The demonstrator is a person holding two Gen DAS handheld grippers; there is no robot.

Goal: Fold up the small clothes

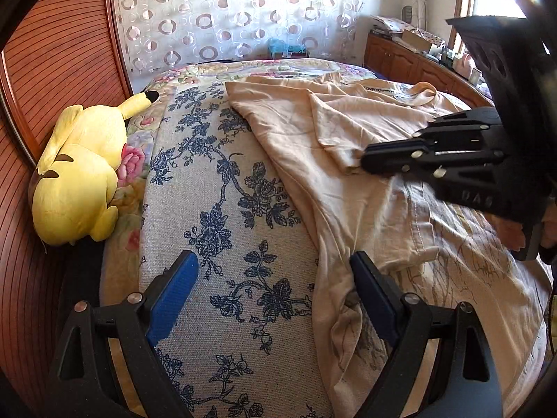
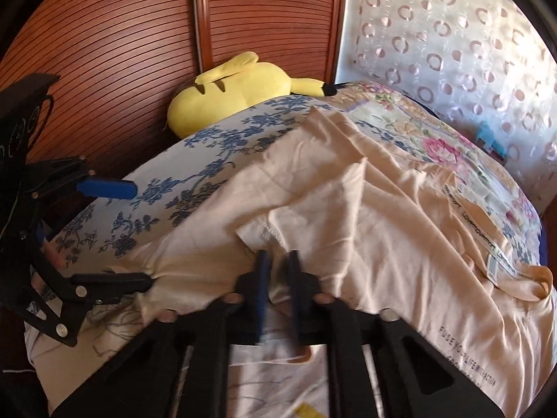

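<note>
While right hand-held gripper (image 2: 276,261) pinches shirt (image 1: 348,132) sleeve edge, left hand-held gripper (image 1: 275,299) wide open, empty.

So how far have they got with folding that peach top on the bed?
Early on. Done: one flap of the peach top already lies doubled over. In hand: the right hand-held gripper is pinched on a sleeve hem, while the left hand-held gripper hangs open at the shirt's edge. Left: most of it is rumpled and spread over the floral cover.

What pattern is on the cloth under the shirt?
Dark blue flowers and vines on pale grey cloth; clearest in the left wrist view.
</note>
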